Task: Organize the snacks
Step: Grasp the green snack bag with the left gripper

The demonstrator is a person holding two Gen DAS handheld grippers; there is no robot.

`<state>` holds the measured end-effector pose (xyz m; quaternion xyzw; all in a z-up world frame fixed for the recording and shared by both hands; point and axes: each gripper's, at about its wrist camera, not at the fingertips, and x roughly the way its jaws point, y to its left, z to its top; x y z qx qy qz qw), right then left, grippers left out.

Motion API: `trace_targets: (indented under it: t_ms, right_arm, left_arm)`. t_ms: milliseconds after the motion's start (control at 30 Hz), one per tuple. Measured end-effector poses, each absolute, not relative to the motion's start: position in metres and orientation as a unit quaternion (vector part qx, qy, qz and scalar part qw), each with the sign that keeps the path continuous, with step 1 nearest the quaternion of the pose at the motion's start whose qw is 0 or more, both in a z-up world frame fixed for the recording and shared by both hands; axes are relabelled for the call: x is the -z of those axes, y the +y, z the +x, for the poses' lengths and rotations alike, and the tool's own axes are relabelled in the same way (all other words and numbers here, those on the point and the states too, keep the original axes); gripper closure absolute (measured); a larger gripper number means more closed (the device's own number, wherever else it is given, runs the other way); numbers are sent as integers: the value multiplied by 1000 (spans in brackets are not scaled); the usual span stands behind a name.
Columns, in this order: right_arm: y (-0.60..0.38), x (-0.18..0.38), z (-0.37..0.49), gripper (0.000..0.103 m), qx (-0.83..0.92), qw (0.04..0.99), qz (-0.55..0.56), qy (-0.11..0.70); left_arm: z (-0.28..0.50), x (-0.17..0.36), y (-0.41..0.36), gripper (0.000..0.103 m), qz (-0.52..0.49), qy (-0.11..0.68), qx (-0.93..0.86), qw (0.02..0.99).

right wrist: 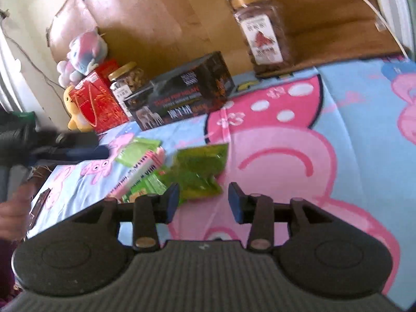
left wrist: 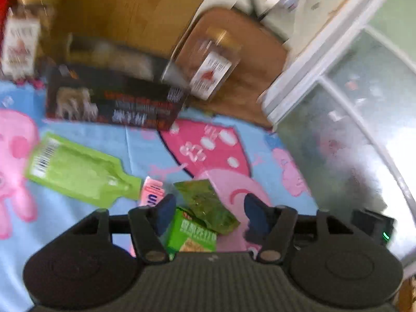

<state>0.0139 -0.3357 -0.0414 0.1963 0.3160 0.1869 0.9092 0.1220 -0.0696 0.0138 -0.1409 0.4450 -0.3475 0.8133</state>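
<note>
On the pink-and-blue cartoon blanket (left wrist: 78, 221) lies a small pile of snacks: a crinkly green packet (left wrist: 208, 202), a green box (left wrist: 192, 234) under it and a pink pack (left wrist: 152, 195). My left gripper (left wrist: 210, 213) stands open over the pile, its pads to either side of the green packet and not pressing it. A flat green pouch (left wrist: 78, 171) lies to the left. In the right wrist view my right gripper (right wrist: 204, 202) is open just short of the green packet (right wrist: 200, 171), nothing between its fingers. The left gripper (right wrist: 102, 148) reaches in from the left.
A black box (right wrist: 182, 96), a red box (right wrist: 98, 101), a gold-lidded jar (right wrist: 127, 80) and a taller labelled jar (right wrist: 262, 33) stand along the blanket's far edge by a wooden headboard (right wrist: 156, 13). Plush toys (right wrist: 83, 49) sit behind. A hand (right wrist: 13, 213) shows at lower left.
</note>
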Motion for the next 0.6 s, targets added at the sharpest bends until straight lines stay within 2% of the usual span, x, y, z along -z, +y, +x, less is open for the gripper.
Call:
trace_targets:
  t_ms: [133,200,333,433,467,500,533,600]
  right_arm:
    - [-370,50,18,58,-178,887,275,326]
    - [-384,55,23,57,-186,865,319,338]
    - [-388,67,38,59,-216,827,374,360]
    - [-380,67,43,60,-219,825,380,357]
    - [-377,66,43,60,-222,826,379,354]
    - [-373,66,43,60,-223,829,375,351]
    - [-369,66,42,60,-223,833,370,346]
    - [-363,65,39,60,-222,841,364,333]
  left_arm:
    - [149,17,-99,43,-129,521,313,784]
    - [152,18,-105,30,-138,519,323,779]
    - [156,24,-116,31,-149,532,323,769]
    - [151,26,-119,39,-144,524,318,777]
    - [151,25,-120,52,-147,522,320,777]
    - [148,25,-118,61,-152,520,322,776]
    - [149,24,-117,63,-162,520,324,773]
    - [147,23,-116,77,-181,520,343,761]
